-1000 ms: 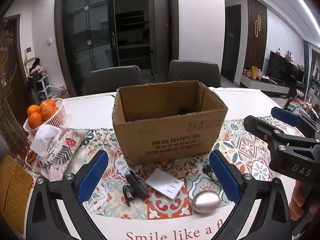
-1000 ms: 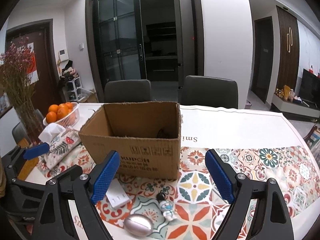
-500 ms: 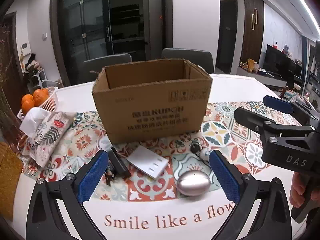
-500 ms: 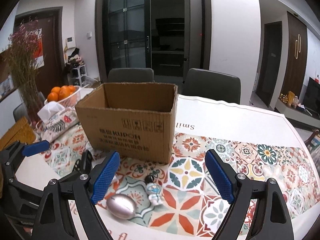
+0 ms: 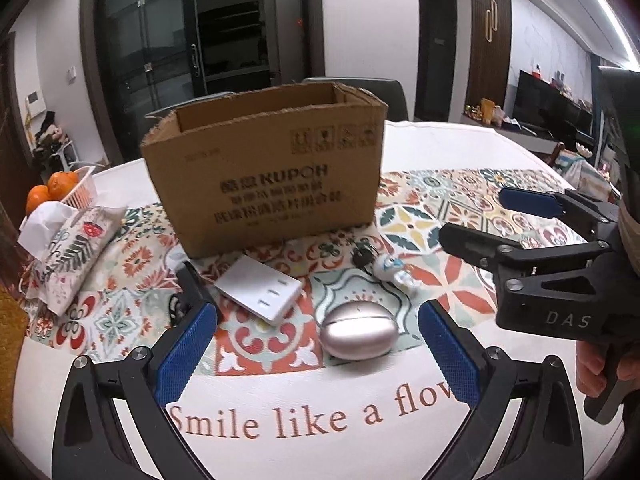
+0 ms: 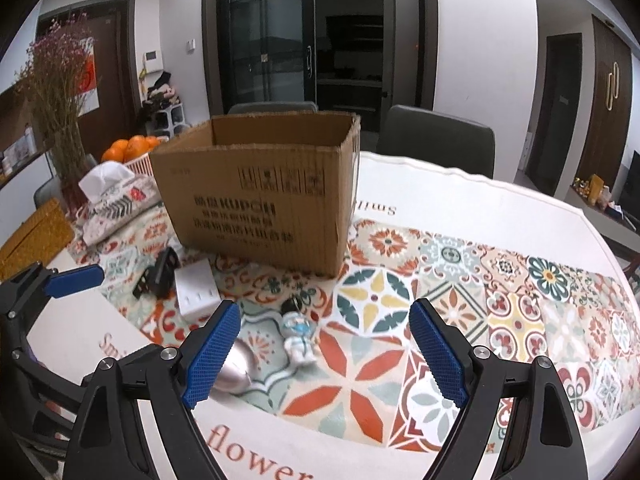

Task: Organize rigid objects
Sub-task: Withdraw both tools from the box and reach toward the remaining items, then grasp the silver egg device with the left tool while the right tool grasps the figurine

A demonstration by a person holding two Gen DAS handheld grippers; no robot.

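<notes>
Your one box (image 5: 264, 184) stands open-topped mid-tabletop (image 5: 304, 420). Before it, towards the near edge, lie one white charger (image 5: 260, 292), one black clip (image 6: 160, 272), one oval case (image 5: 358, 334) lying crosswise, and one figurine (image 6: 300, 336), head towards the box. Only your right view shows the flowers (image 6: 60, 80). Your left gripper (image 5: 316, 356) and right gripper (image 6: 324, 356) have their jaws wide apart, holding nothing.

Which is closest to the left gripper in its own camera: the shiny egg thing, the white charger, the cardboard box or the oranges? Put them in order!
1. Shiny egg, between the fingers.
2. White charger, behind, leftward.
3. Cardboard box, centre back.
4. Oranges, far left.
</notes>
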